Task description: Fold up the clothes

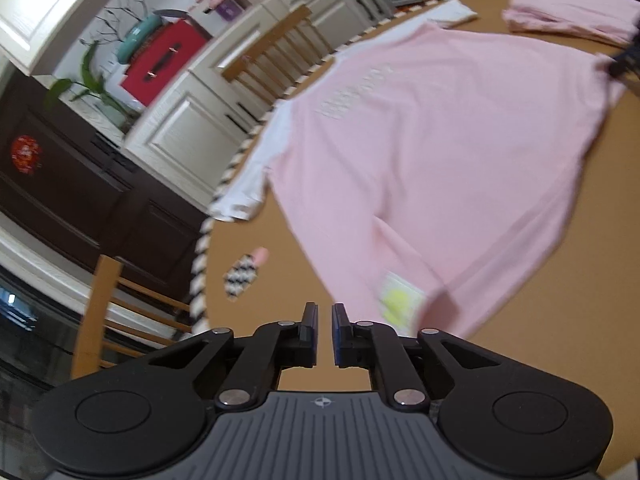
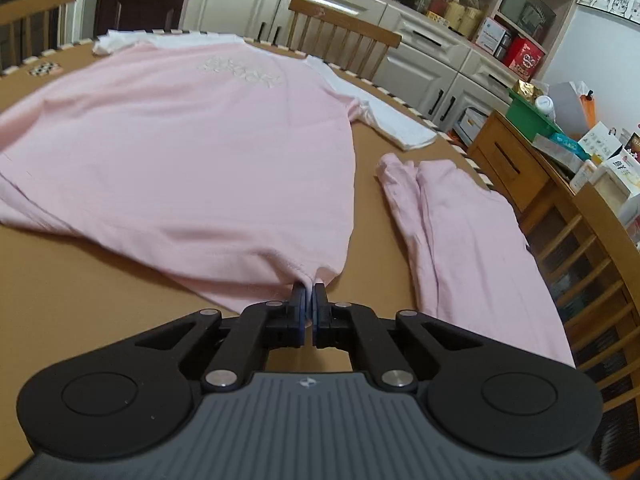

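**At the shirt's hem, one corner pinched**

On the table [image 2: 80, 280] the pink shirt [image 2: 192, 152] lies flat, print up, white sleeves toward the chairs. My right gripper [image 2: 308, 290] is pressed together on the hem's right corner. My left gripper [image 1: 325, 314] hangs just short of the hem's left corner, jaws a narrow gap apart with nothing between them. I judge the left must spread wider, take one clean bite of hem, then both lift evenly. Folded pants [image 2: 460, 232] lie right of the shirt.
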Action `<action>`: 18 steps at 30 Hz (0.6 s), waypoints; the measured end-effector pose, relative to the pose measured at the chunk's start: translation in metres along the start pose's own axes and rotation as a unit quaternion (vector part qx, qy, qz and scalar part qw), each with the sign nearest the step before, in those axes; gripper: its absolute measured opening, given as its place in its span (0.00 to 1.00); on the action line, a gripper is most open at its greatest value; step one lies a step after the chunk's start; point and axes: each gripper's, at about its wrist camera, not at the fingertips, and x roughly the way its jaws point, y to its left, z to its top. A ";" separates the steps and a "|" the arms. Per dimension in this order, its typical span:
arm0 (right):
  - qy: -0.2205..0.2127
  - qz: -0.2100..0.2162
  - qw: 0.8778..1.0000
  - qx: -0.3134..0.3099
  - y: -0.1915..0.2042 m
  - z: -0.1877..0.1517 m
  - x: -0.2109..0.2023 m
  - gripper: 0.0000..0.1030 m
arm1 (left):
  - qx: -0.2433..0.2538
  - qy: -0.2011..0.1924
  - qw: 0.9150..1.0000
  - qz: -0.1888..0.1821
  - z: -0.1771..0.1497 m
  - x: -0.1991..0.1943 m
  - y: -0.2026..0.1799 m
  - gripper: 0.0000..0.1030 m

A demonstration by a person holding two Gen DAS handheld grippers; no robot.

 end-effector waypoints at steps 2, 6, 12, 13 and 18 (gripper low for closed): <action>-0.003 -0.002 1.000 -0.006 -0.003 0.003 -0.005 0.03 | 0.012 -0.004 1.000 -0.018 -0.006 -0.003 -0.013 0.24; 0.000 -0.004 1.000 -0.011 -0.006 0.007 -0.010 0.03 | 0.038 -0.024 0.999 -0.030 -0.010 -0.008 -0.040 0.43; -0.005 -0.002 1.000 -0.016 -0.007 0.012 -0.020 0.03 | 0.008 -0.009 1.000 0.014 -0.010 0.015 -0.046 0.52; -0.006 -0.004 1.000 -0.015 -0.008 0.012 -0.021 0.03 | -0.004 -0.005 1.000 0.017 -0.010 0.021 -0.044 0.48; -0.011 -0.021 1.000 -0.007 -0.015 0.016 -0.027 0.03 | -0.046 0.008 0.998 0.047 -0.010 0.039 -0.031 0.04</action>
